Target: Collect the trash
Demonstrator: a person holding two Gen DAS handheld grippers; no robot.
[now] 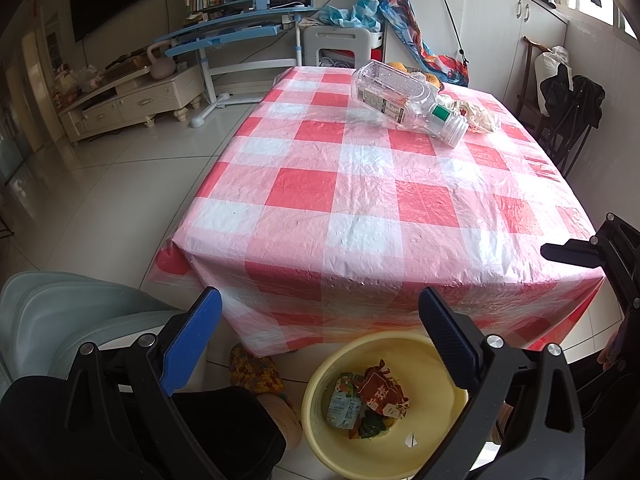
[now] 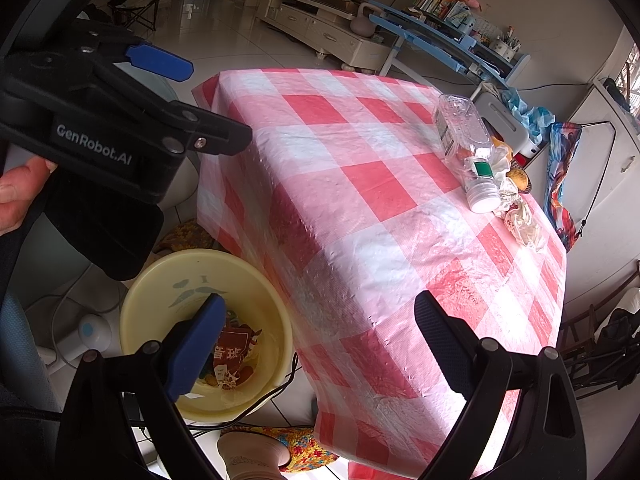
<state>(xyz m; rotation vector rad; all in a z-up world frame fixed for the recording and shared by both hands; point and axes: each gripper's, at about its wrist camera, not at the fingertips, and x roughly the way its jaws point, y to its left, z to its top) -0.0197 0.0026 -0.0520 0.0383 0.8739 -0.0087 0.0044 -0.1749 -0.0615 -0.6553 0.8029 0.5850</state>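
A clear plastic bottle [image 1: 404,98] [image 2: 464,140] with a white cap lies on its side at the far end of the red-and-white checked table [image 1: 340,208] [image 2: 360,208]. Crumpled plastic wrap [image 1: 480,114] [image 2: 520,216] lies next to the cap. A yellow basin [image 1: 320,432] [image 2: 160,280] stands on the floor at the table's near corner, with snack wrappers [image 1: 372,396] [image 2: 236,348] inside. My left gripper [image 1: 320,304] [image 2: 218,104] hangs open and empty above the basin. My right gripper [image 2: 320,304] is open and empty over the table's edge, and one of its fingers [image 1: 568,251] shows in the left wrist view.
A slippered foot [image 1: 256,368] [image 2: 280,448] rests beside the basin. A cable [image 2: 256,408] runs under the basin's edge, and a fan base [image 2: 90,332] stands to the left. A pale chair [image 1: 72,312] is near left. Folding chairs [image 1: 568,108] stand right of the table.
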